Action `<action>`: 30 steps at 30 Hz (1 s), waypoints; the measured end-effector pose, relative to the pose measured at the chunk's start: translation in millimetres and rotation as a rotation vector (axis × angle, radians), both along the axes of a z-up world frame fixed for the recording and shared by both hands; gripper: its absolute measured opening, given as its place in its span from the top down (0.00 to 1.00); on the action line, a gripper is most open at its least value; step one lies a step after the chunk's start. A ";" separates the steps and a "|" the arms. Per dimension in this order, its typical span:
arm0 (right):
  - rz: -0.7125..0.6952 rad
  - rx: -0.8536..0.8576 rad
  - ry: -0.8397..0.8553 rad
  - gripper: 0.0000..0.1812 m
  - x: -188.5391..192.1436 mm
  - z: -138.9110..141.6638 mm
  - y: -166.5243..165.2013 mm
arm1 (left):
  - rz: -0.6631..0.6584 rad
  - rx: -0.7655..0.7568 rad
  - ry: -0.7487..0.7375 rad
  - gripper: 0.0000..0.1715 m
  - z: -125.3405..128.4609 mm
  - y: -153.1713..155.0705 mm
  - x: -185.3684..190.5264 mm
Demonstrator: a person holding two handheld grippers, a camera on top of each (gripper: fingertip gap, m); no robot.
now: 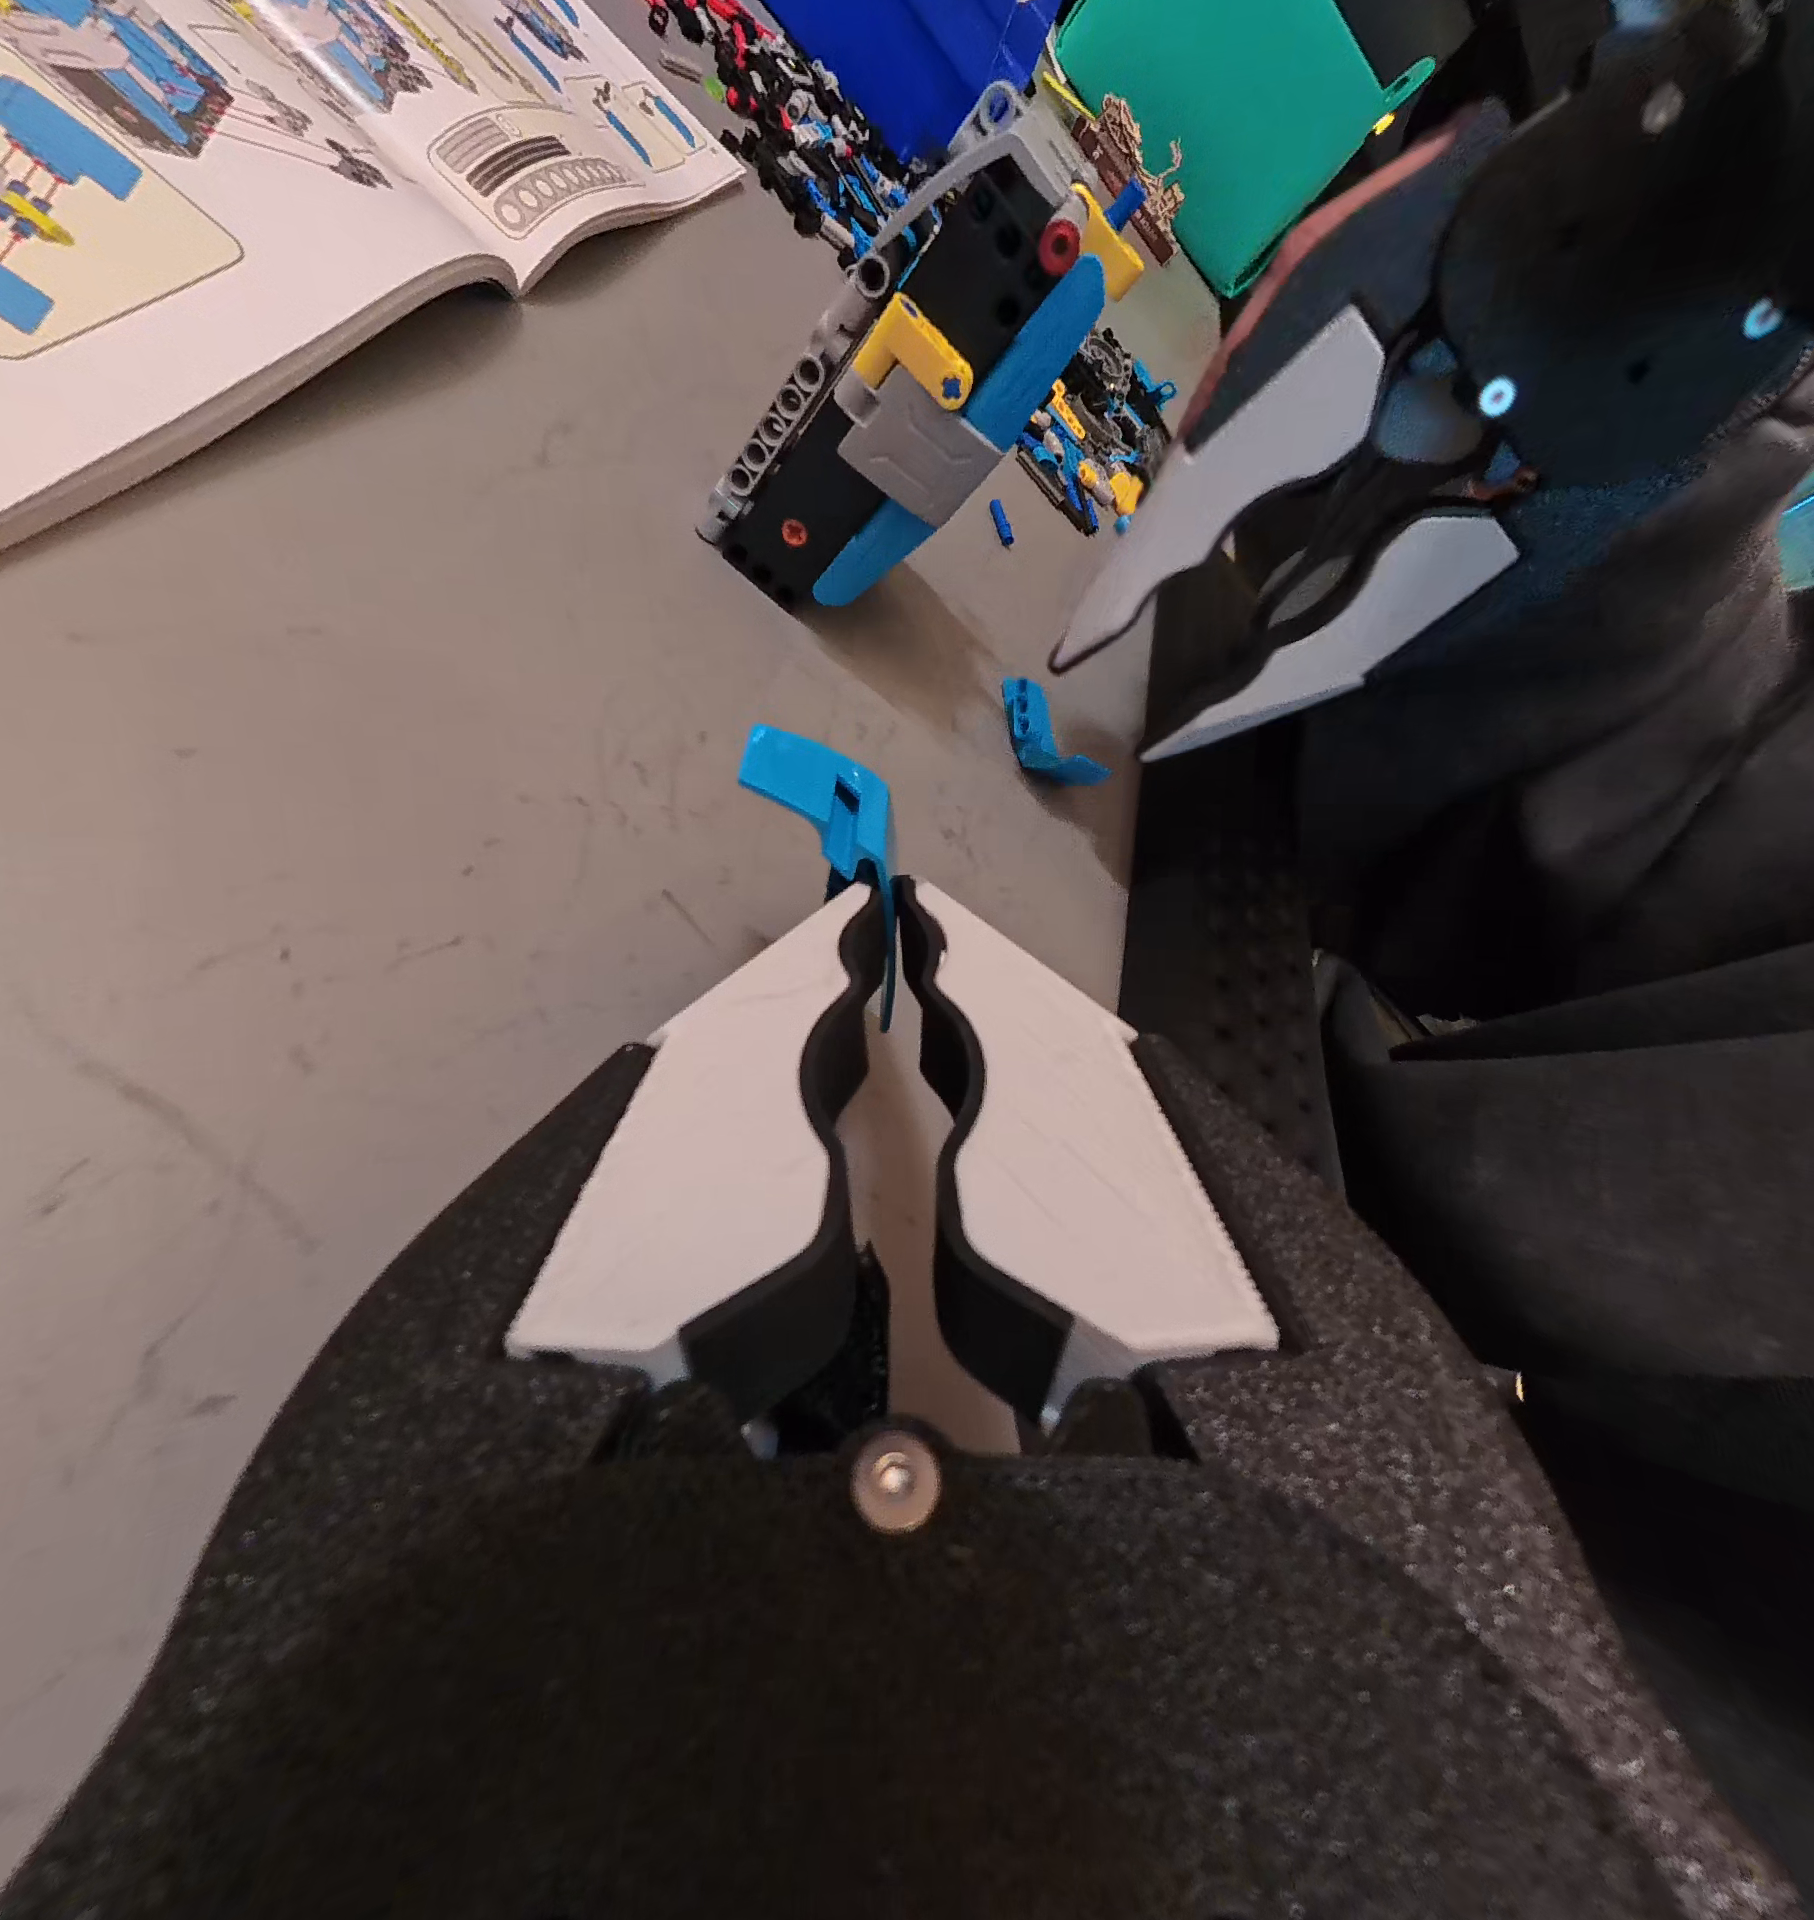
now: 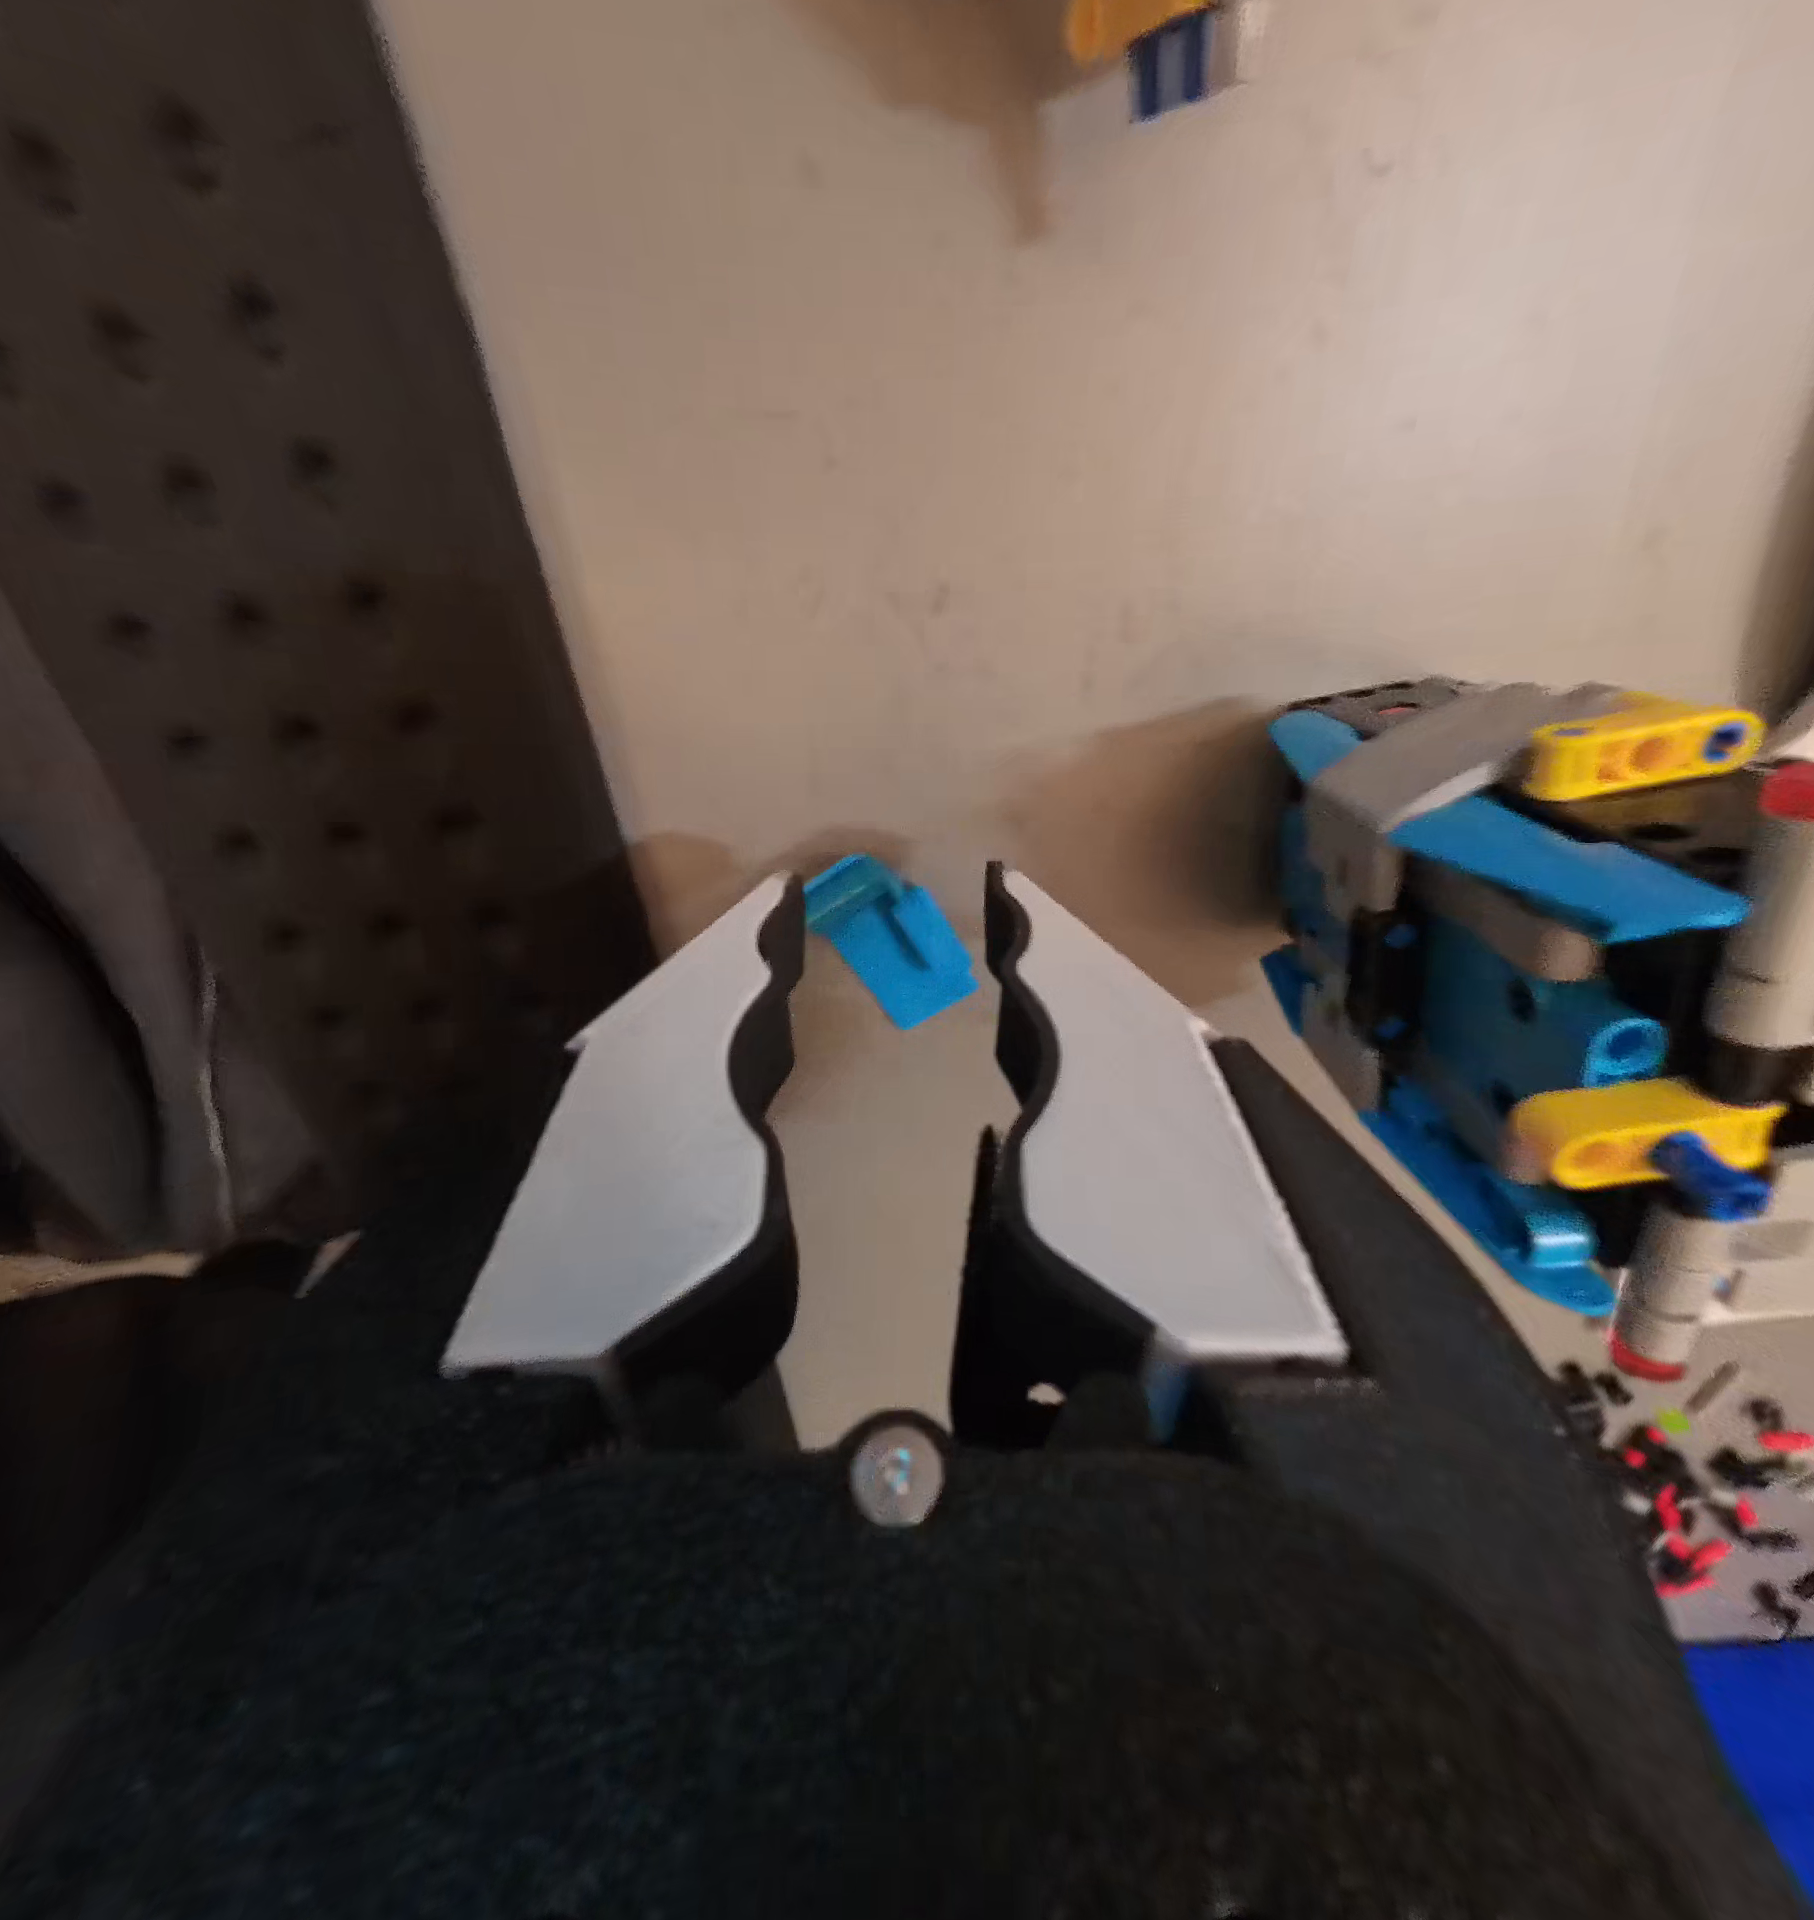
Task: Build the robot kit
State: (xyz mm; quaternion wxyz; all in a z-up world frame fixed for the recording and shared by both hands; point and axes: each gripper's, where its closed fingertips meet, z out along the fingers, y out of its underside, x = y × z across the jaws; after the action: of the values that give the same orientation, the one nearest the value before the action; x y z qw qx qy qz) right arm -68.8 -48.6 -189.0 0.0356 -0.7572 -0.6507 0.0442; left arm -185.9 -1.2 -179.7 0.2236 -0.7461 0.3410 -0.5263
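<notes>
left gripper (image 1: 887, 891) — pinched on curved blue plastic panel (image 1: 825, 795), held at fingertips | right gripper (image 2: 887, 883) — spread, blue panel piece (image 2: 887, 940) seen between tips | grey table (image 1: 363, 831) beneath

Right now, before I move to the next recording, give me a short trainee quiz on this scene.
1. True or false: the left gripper is shut on a blue panel piece.
2. The right gripper has its jaws: A) shut on a yellow beam, B) open, C) out of view.
3. Fill in: the printed thing lying open on the table past the left gripper is an ____.

Key: 1 true; 2 B; 3 instruction booklet.
</notes>
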 end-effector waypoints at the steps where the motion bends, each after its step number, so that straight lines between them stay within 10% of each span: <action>1: 0.048 0.015 0.010 0.81 2.7 0.1 -4.7 | 0.000 0.001 0.000 1.00 0.0 0.0 0.1; 30: 0.126 0.088 0.091 0.82 25.4 -25.5 -9.0 | -0.042 0.022 0.018 1.00 -2.1 -7.6 3.1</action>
State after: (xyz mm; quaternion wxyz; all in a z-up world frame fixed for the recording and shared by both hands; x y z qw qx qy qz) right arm -43.4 -57.6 -214.4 0.0956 -0.7098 -0.6959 0.0523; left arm -182.8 -8.8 -181.8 0.2177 -0.7410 0.3645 -0.5203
